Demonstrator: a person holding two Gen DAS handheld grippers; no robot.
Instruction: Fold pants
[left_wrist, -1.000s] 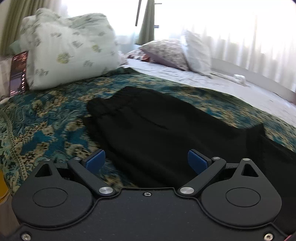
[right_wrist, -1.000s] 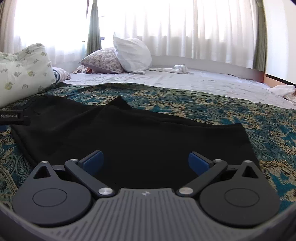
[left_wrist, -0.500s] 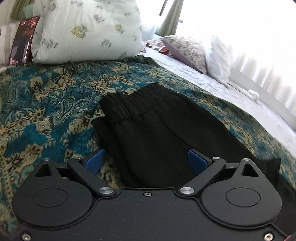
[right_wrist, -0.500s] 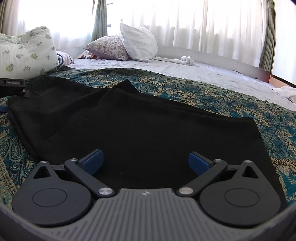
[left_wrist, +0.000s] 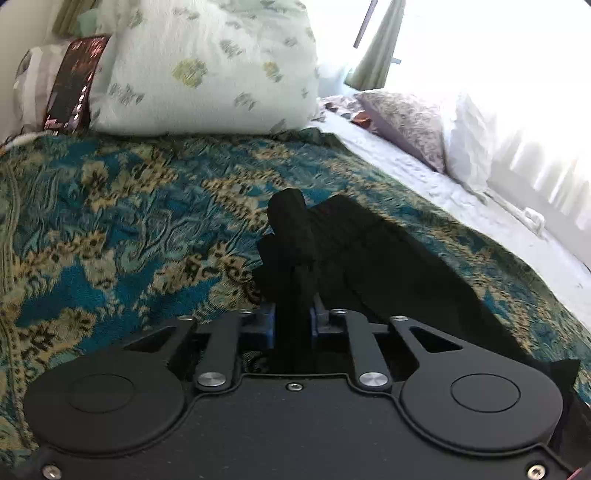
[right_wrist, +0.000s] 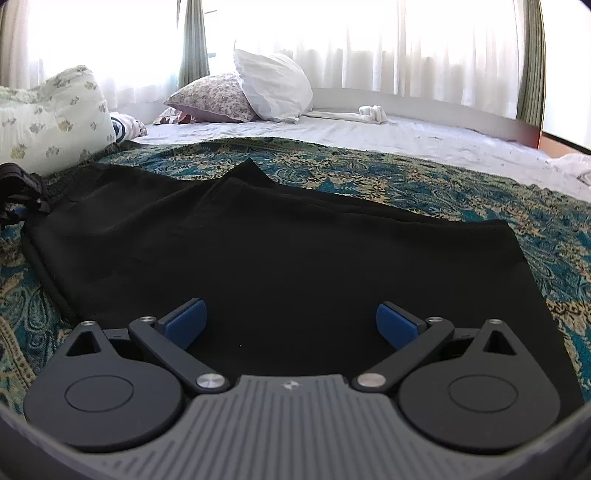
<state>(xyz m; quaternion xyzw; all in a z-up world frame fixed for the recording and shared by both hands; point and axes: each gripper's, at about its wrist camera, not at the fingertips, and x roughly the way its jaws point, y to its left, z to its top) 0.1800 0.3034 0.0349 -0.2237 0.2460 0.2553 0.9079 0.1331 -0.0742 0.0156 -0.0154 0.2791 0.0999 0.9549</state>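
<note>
Black pants (right_wrist: 280, 243) lie spread flat on a teal and gold patterned bedspread (right_wrist: 480, 192). In the left wrist view my left gripper (left_wrist: 292, 325) is shut on the pants (left_wrist: 369, 251) at the waistband end, and a bunch of black cloth stands up between the blue pads. My right gripper (right_wrist: 291, 319) is open and empty, with its blue pads (right_wrist: 184, 317) low over the near edge of the pants. The left gripper also shows at the far left of the right wrist view (right_wrist: 18, 188), on the pants' far corner.
A large pale floral pillow (left_wrist: 207, 66) lies beyond the pants' waistband end. A patterned pillow (right_wrist: 210, 98) and a white pillow (right_wrist: 273, 88) rest on the white sheet (right_wrist: 406, 136) by the curtained window. Bedspread (left_wrist: 110, 221) extends left of the pants.
My left gripper has moved in on the waistband end and shut on it, bunching the cloth upward. My right gripper has stayed open and edged a little closer over the pants.
</note>
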